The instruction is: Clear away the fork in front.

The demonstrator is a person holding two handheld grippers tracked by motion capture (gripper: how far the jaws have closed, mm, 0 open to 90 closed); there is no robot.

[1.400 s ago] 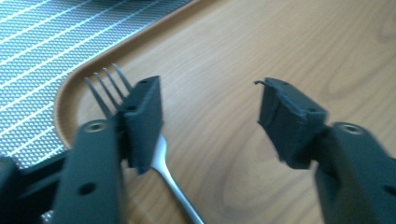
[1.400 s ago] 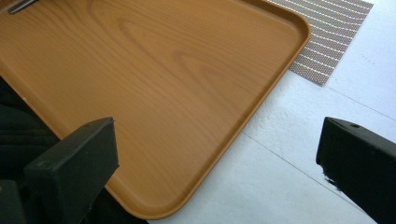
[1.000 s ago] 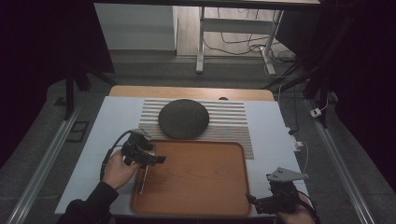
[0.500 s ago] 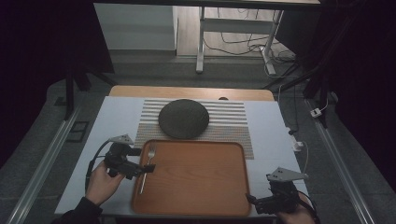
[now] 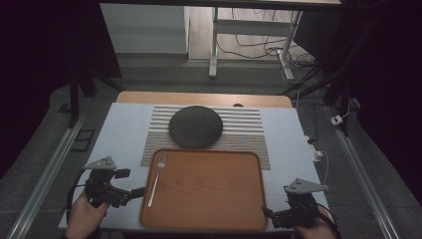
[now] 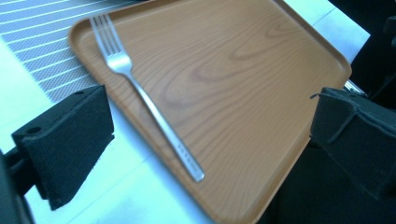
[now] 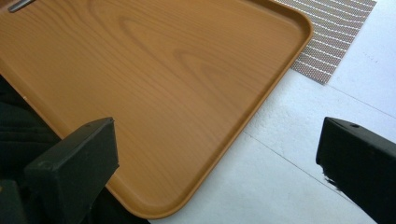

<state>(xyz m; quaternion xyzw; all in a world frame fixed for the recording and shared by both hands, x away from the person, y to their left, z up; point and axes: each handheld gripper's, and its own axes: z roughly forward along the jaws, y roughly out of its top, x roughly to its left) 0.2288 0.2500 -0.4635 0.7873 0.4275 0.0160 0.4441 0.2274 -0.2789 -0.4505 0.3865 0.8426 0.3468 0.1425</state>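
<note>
Where the high view looks down on the white bench (image 5: 124, 129), a silver metal fork (image 5: 157, 177) lies along the left edge of a rectangular orange wood-grain tray (image 5: 209, 186), tines toward the far side, and it is free of both tools. Left of the tray, near the bench's near-left corner, the left hand-held gripper (image 5: 137, 190) is held in a hand (image 5: 84, 214) with its tips pointing right at the tray's rim, just short of the fork; its jaws have just been opening and nothing is between them. At the near-right corner the right hand-held gripper (image 5: 266, 213) sits just off the tray's corner. Beyond the tray a dark round plate (image 5: 195, 126) rests on a striped woven placemat (image 5: 244, 122). From the left gripper view, the two black jaws stand wide apart with empty space between them, and past them the fork (image 6: 140, 91) rests on the tray (image 6: 243, 79), its handle end near the tray's edge. From the right gripper view, that gripper's jaws are likewise spread wide and hold nothing, framing the tray's rounded corner (image 7: 196, 102), the bare bench (image 7: 299, 158) and a corner of the placemat (image 7: 336, 32).
</note>
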